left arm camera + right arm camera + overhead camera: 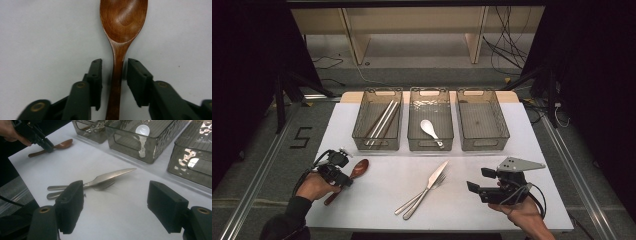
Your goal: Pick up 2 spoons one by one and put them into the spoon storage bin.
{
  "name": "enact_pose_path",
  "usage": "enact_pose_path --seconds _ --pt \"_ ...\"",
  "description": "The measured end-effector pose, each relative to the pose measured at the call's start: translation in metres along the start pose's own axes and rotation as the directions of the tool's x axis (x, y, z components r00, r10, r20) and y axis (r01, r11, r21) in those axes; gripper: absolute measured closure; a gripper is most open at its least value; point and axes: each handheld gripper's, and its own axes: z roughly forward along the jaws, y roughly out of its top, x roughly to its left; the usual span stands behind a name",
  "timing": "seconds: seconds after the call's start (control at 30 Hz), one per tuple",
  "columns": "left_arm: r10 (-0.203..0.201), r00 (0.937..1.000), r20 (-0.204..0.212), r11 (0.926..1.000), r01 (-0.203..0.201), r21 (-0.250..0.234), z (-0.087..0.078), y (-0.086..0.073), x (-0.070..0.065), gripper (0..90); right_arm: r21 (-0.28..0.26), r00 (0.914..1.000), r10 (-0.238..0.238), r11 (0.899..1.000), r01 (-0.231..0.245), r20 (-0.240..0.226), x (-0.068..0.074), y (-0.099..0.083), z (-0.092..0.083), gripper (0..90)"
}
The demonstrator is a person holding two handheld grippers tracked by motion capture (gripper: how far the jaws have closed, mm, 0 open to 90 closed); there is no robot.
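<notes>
Wooden spoon (119,45) flat near the table's (377,200) left edge, handle between the left gripper's (114,72) jaws, which straddle it narrowly with a small gap on each side, not yet clamped. Knife (431,184) and fork (422,195) crossed near the front edge at centre; right gripper (115,202) low above the front right corner, jaws wide apart and holding nothing. Along the back edge, three clear bins: left (378,120) with chopsticks (382,123), middle (430,120) with a white spoon (431,131), right (482,120) bare.
</notes>
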Motion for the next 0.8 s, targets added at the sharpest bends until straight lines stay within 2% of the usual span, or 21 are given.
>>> enact_pose_path --seconds 0.17,0.23,0.33,0.5,0.63,0.73,0.8 --pt "0.033 0.9995 0.001 0.9995 -0.033 -0.001 0.0 0.001 -0.002 79.6 0.004 1.0 0.0 1.0 0.0 0.0 0.0 0.0 0.0 30.4" --pt "0.04 0.9992 -0.004 0.9992 -0.04 0.0 0.0 0.001 -0.003 80.5 0.004 1.0 -0.001 1.0 0.001 0.0 0.0 0.0 0.0 30.3" --pt "0.031 0.9995 0.011 0.9994 -0.031 -0.014 0.0 0.0 -0.001 80.9 0.005 1.0 0.0 1.0 0.0 0.001 0.0 0.0 0.001 30.4" --pt "0.033 0.9993 0.021 0.9978 -0.031 -0.058 -0.007 0.001 -0.002 81.3 0.004 1.0 0.0 1.0 0.0 -0.001 0.0 0.0 0.0 30.4" --pt "0.042 0.9978 0.051 0.996 -0.038 -0.08 -0.009 0.002 -0.005 81.3 0.0 1.0 -0.003 1.0 0.003 0.0 0.0 0.0 0.0 30.4" --pt "0.04 0.9969 0.068 0.9917 -0.031 -0.125 -0.015 0.002 -0.007 81.4 0.001 1.0 -0.002 1.0 0.002 0.0 0.0 0.001 0.0 30.4" --pt "0.046 0.9945 0.094 0.9874 -0.031 -0.155 -0.022 0.004 -0.01 81.3 -0.001 1.0 -0.002 1.0 0.002 0.001 0.001 0.001 0.0 30.4"
